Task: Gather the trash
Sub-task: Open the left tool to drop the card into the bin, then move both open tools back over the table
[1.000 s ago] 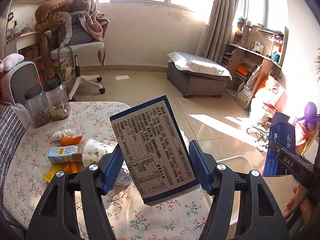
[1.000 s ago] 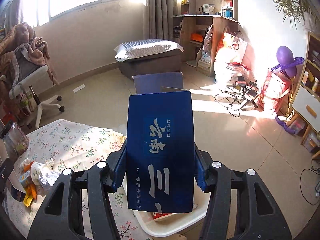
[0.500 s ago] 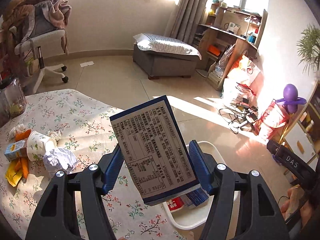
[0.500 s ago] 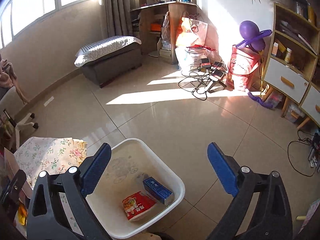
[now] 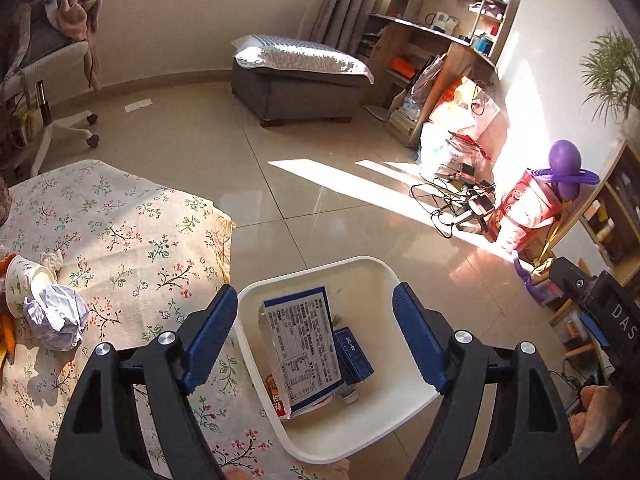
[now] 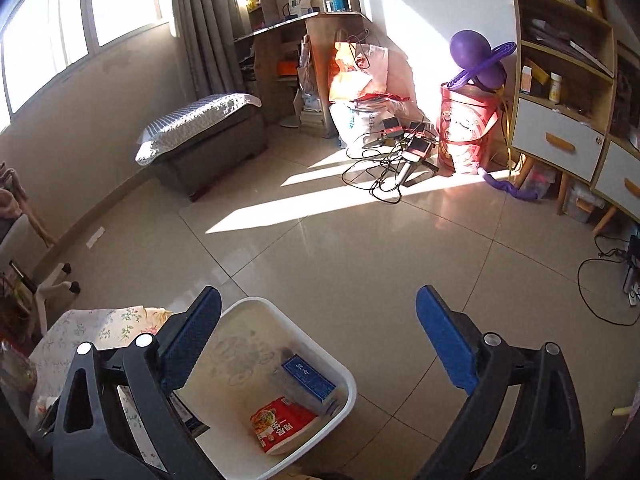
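White bin (image 5: pixel 412 396), lower centre, takes printed box (image 5: pixel 304 344); left gripper (image 5: pixel 316 328) jaws just opened, empty; right gripper (image 6: pixel 320 340) wide, empty. Clear upward before returning for crumpled paper (image 5: pixel 56 316).

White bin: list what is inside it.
White bin holds a large printed box, a small blue box and a red packet. Whatever lies beneath them is covered.

Boxes (image 5: pixel 304 344) in bin (image 5: pixel 408 400); bin on floor, right of table (image 5: pixel 120 224); crumpled paper (image 5: pixel 56 316) on table.
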`<state>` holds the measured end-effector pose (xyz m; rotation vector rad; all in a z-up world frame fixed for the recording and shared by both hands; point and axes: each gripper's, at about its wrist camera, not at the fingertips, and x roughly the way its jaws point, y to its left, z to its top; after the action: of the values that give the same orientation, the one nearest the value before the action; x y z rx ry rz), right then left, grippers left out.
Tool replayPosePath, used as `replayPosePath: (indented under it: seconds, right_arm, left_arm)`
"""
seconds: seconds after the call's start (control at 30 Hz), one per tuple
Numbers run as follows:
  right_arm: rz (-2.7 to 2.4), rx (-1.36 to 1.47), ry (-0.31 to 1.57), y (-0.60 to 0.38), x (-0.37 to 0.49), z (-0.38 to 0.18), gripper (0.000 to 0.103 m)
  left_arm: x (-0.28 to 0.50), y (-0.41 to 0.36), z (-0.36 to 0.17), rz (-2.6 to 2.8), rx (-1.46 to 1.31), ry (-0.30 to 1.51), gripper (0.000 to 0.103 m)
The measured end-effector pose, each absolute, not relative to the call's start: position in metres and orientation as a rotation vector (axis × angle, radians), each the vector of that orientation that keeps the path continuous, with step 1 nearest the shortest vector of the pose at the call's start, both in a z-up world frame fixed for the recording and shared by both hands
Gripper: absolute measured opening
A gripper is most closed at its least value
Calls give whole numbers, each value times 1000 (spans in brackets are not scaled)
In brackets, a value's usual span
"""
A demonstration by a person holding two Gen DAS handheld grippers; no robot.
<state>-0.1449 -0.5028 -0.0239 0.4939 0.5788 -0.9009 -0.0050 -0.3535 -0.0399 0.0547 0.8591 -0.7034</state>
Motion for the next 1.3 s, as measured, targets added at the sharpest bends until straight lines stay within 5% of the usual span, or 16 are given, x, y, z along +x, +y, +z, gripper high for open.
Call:
replayPosePath:
  seconds: [0.47, 1.3]
  right_arm:
    - [-812, 348, 596, -457, -111, -16, 96]
    - [-556, 50, 604, -286, -5, -8, 96]
  left_arm:
    - [5, -306, -23, -496, 152, 733, 93]
    - [57, -122, -14, -164, 94, 735, 94]
